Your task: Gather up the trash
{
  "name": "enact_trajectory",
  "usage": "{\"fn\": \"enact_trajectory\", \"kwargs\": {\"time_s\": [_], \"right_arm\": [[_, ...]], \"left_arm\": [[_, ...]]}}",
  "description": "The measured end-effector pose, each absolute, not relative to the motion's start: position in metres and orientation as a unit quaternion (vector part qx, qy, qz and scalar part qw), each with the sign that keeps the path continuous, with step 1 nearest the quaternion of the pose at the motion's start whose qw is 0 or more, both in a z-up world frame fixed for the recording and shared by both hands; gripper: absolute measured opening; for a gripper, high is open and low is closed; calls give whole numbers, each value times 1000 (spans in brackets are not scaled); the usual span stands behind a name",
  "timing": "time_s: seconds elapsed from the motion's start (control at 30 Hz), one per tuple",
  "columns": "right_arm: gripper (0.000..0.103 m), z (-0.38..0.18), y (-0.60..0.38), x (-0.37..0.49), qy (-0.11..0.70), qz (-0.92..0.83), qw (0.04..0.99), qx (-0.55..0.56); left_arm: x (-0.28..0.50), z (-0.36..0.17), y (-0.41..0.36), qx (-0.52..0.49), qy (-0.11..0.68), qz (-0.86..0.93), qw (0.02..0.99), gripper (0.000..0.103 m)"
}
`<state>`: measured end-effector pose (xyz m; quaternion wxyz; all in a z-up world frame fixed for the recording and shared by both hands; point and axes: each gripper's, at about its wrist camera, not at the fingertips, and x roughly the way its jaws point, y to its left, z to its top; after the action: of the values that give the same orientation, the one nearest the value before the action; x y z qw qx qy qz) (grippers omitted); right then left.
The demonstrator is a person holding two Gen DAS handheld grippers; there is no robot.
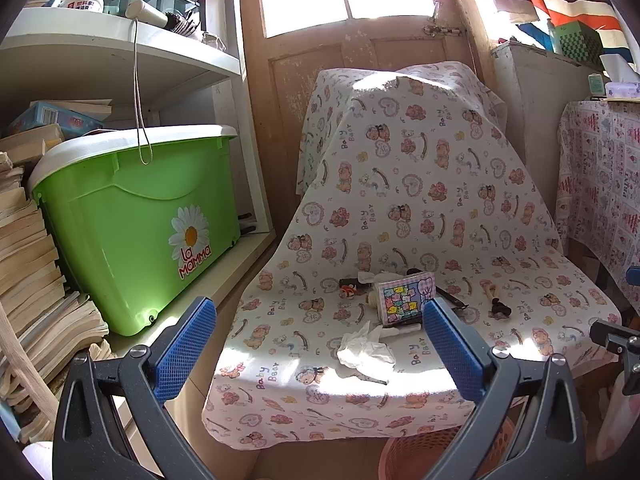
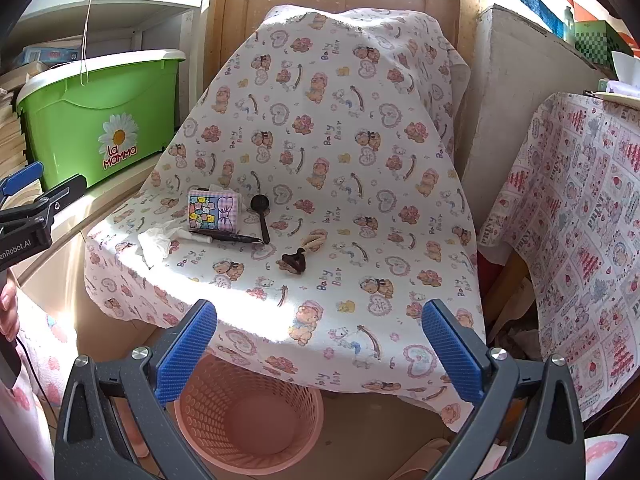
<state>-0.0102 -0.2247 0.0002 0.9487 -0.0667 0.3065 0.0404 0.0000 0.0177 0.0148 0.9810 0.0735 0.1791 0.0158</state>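
both pairs of blue fingers stand spread wide with nothing between them. the left gripper (image 1: 320, 344) looks straight down its fingers at the crumpled tissue (image 1: 366, 350), which lies near the front edge of the cloth-covered chair (image 1: 400, 184); i'd say it is lined up that way to take the tissue first. the right gripper (image 2: 320, 344) hangs lower, over the pink basket (image 2: 250, 412), which sits on the floor partly tucked under the chair's front edge, handy for dropping trash straight down and looking empty so far. behind the tissue lie a small patterned box (image 2: 214, 212), a dark pen (image 2: 226, 237), a black scoop (image 2: 262, 216) and a brown knotted thing (image 2: 295, 261), likely not all rubbish. a green bin (image 1: 132, 224) stands to the left.
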Motion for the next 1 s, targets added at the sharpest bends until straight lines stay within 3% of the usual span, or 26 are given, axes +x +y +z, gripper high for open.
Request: {"fn": "enact_trajectory", "kwargs": {"time_s": [1.0], "right_arm": [[103,0,-225,-12,308,42,948,-66]], "left_arm": [[2,10,19,74,183,32,980,103]]}}
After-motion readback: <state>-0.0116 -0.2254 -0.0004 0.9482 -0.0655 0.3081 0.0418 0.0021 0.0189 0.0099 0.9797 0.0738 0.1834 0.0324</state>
